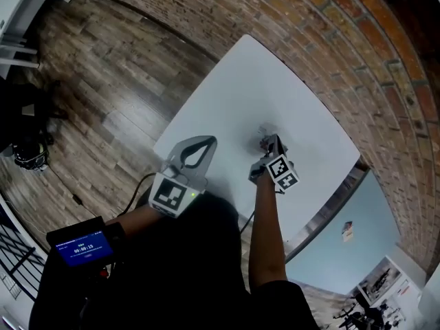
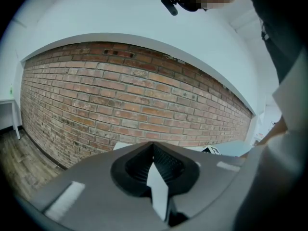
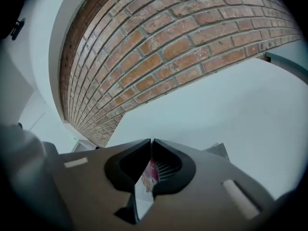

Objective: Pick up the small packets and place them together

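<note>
My right gripper (image 1: 269, 143) is low over the white table (image 1: 234, 88), near its right side. In the right gripper view its jaws (image 3: 151, 141) are shut on a small packet with pink print (image 3: 147, 181), which hangs back between the pads. A small greyish packet (image 1: 264, 128) lies on the table just beyond its tips, and a grey corner (image 3: 219, 151) shows past the jaw. My left gripper (image 1: 204, 143) hovers over the table's near left edge. Its jaws (image 2: 153, 145) are shut on a plain white packet (image 2: 157, 190).
A brick wall (image 1: 344, 40) borders the table's far side. Wooden floor (image 1: 103, 81) lies to the left, and dark equipment (image 1: 27, 139) stands at the far left. The person's right forearm (image 1: 265, 225) reaches over the near edge.
</note>
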Tool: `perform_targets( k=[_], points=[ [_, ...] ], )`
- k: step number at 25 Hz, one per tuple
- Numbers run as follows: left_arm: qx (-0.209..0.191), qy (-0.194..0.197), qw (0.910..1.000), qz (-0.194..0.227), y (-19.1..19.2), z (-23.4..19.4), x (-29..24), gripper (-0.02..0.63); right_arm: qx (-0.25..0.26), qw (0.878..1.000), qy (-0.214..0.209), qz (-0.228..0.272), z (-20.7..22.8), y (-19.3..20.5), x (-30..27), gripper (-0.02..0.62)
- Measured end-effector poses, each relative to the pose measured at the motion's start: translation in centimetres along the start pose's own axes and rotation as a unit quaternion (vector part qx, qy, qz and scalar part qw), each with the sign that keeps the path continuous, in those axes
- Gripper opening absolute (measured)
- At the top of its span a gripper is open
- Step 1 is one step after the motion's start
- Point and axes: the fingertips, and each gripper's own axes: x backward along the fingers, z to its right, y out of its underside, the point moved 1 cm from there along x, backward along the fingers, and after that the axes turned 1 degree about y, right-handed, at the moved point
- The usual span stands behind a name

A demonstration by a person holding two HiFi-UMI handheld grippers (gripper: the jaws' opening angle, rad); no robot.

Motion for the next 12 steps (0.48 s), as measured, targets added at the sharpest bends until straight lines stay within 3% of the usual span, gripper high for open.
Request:
perform_targets(
  k=[12],
  points=[
    [-0.014, 0.018, 0.9995, -0.023, 1.2, 0.9, 0.3, 0.002, -0.026, 1.0, 0.016, -0.002, 0.3, 2.5, -1.0, 0.033]
  ],
)
